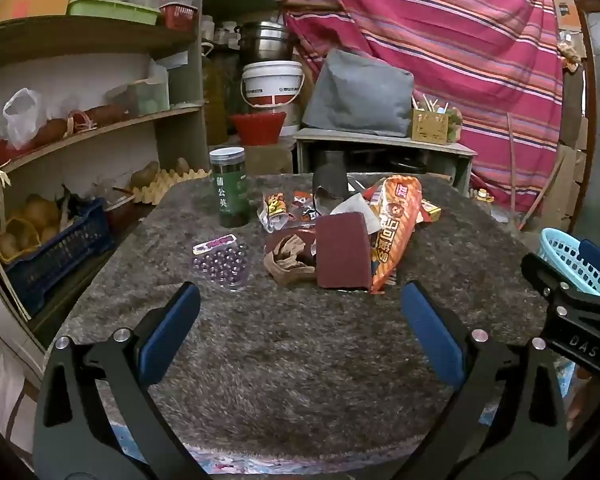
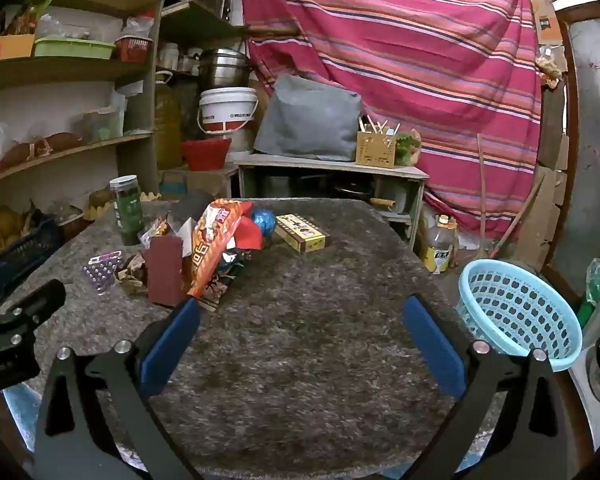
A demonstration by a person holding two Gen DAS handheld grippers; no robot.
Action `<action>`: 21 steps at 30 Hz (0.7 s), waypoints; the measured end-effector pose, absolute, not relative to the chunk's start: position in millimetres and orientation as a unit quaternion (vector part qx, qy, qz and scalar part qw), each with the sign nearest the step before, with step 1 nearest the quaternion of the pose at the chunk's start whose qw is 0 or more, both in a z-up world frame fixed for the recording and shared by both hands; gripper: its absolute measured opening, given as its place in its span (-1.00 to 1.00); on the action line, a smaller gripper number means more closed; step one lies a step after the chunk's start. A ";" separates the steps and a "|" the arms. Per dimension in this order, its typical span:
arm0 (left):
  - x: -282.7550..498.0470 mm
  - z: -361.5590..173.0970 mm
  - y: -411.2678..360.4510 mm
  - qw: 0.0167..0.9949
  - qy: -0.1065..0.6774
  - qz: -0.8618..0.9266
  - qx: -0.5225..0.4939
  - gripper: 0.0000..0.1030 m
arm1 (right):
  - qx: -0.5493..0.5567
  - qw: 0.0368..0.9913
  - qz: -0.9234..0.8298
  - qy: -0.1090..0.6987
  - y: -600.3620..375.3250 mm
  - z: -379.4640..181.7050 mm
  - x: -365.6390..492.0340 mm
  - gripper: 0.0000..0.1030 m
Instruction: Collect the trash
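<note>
A heap of trash lies on the grey shaggy table (image 1: 300, 352): an orange snack bag (image 1: 394, 228), a maroon box (image 1: 342, 252), crumpled brown wrapping (image 1: 288, 260) and small wrappers (image 1: 276, 210). In the right wrist view the orange snack bag (image 2: 214, 244), maroon box (image 2: 165, 274), a blue foil ball (image 2: 263, 219) and a yellow carton (image 2: 302, 233) show. A light blue basket (image 2: 516, 312) stands at the table's right edge; it also shows in the left wrist view (image 1: 576, 264). My left gripper (image 1: 300, 316) is open and empty, short of the heap. My right gripper (image 2: 300, 320) is open and empty, right of the heap.
A green jar (image 1: 230, 188) and a packet of purple beads (image 1: 222, 260) sit left of the heap. Shelves with food and a blue crate (image 1: 56, 252) stand at the left. A low bench (image 2: 332, 172) and a striped cloth (image 2: 420, 60) are behind the table.
</note>
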State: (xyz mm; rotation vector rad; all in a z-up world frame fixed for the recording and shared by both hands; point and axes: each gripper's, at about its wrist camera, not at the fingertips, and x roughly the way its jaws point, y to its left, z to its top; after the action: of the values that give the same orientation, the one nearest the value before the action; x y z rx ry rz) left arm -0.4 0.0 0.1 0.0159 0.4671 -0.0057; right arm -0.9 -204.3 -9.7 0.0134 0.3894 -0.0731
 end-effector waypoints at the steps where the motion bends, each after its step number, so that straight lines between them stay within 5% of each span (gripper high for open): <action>1: -0.8 0.2 0.2 0.973 0.229 -0.001 0.008 0.90 | 0.009 0.981 -0.035 0.189 -204.6 -9.5 -1.5 0.93; 21: -2.9 3.3 2.6 0.974 0.226 0.005 0.021 0.90 | 0.008 0.982 -0.038 0.185 -204.5 -7.5 -3.2 0.93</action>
State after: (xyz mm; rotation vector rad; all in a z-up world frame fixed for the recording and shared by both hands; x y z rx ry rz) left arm -2.9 2.6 3.3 0.0429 0.4567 0.0107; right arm -3.2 -204.5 -7.5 0.0159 0.3730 -0.0769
